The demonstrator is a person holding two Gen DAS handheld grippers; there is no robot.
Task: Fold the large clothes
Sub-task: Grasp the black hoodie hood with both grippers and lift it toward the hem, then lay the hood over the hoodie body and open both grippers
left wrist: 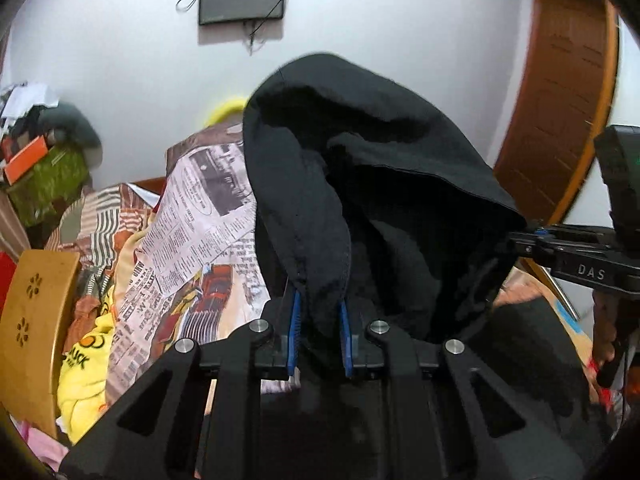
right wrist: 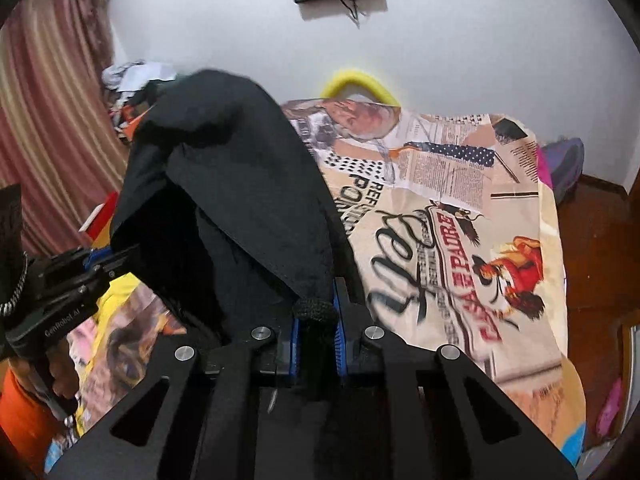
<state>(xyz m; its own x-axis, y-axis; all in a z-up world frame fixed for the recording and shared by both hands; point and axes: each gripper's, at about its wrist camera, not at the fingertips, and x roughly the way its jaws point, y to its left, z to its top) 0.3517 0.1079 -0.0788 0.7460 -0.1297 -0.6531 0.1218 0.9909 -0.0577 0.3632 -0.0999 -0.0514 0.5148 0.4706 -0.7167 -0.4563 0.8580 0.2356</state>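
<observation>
A large black garment [left wrist: 360,152] hangs lifted in the air above a bed covered with a newspaper-print sheet [left wrist: 192,216]. My left gripper [left wrist: 320,320] is shut on a bunched fold of the garment between its blue pads. My right gripper [right wrist: 316,332] is shut on another edge of the same black garment [right wrist: 240,184], a thick hem bunched between the pads. The right gripper shows at the right edge of the left wrist view [left wrist: 520,240]. The left gripper shows at the left of the right wrist view [right wrist: 100,260]. The cloth drapes between both grippers and hides the fingertips.
The printed sheet [right wrist: 460,240] spreads over the bed to the right. A yellow cloth [left wrist: 84,360] and a wooden chair back [left wrist: 36,320] lie at the left. A cluttered pile [left wrist: 36,160] is by the wall. A wooden door [left wrist: 560,100] stands at the right; a curtain [right wrist: 52,100] hangs left.
</observation>
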